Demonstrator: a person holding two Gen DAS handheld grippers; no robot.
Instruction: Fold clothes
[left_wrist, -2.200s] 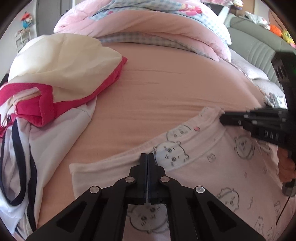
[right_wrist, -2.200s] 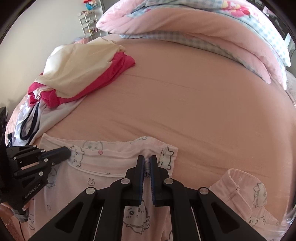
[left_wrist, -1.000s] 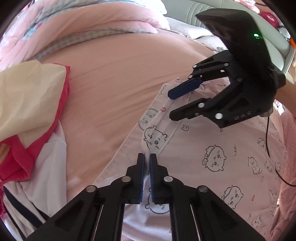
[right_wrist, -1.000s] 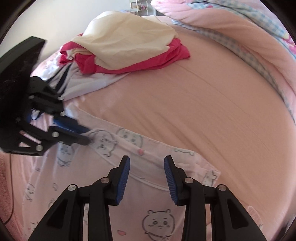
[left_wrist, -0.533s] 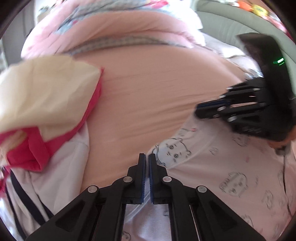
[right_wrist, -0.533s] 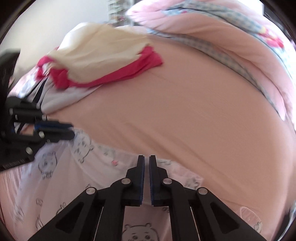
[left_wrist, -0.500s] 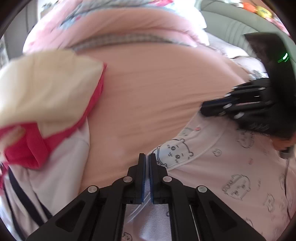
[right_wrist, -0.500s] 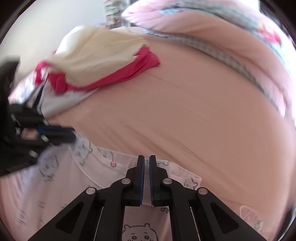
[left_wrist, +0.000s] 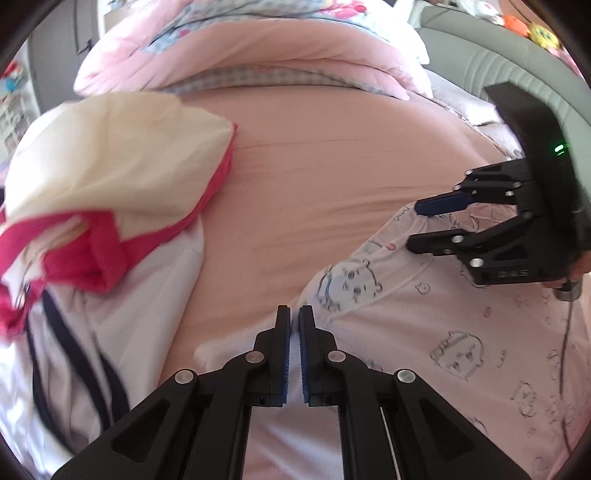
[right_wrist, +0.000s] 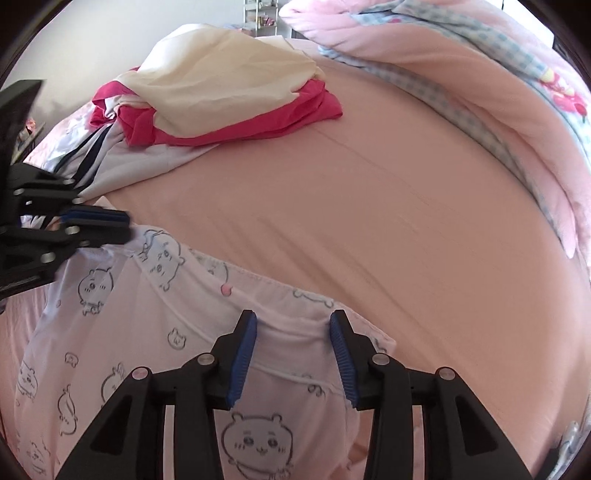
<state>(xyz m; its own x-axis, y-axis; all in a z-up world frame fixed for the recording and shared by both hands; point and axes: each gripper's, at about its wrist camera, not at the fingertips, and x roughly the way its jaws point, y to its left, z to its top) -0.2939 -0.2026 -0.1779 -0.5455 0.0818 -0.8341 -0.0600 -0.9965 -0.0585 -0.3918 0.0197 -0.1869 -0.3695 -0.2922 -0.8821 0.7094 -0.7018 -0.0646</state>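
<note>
Pajama top (right_wrist: 155, 369) lies on the bed (right_wrist: 369, 229), near the clothes pile (right_wrist: 221, 88). Left gripper (left_wrist: 294, 325) pinches its hem; right gripper (right_wrist: 293, 354) is opening, cloth between, unpinched. Probably regripping before the fold.

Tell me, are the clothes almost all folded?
Not yet. Done: nothing looks neatly folded. In hand: the left gripper is shut on the edge of the pink pajama top with little bears; the right gripper is opening, the top's edge between its pads. Left: that top still needs folding, and the loose pile of cream, bright pink and white clothes waits on the bed.
</note>
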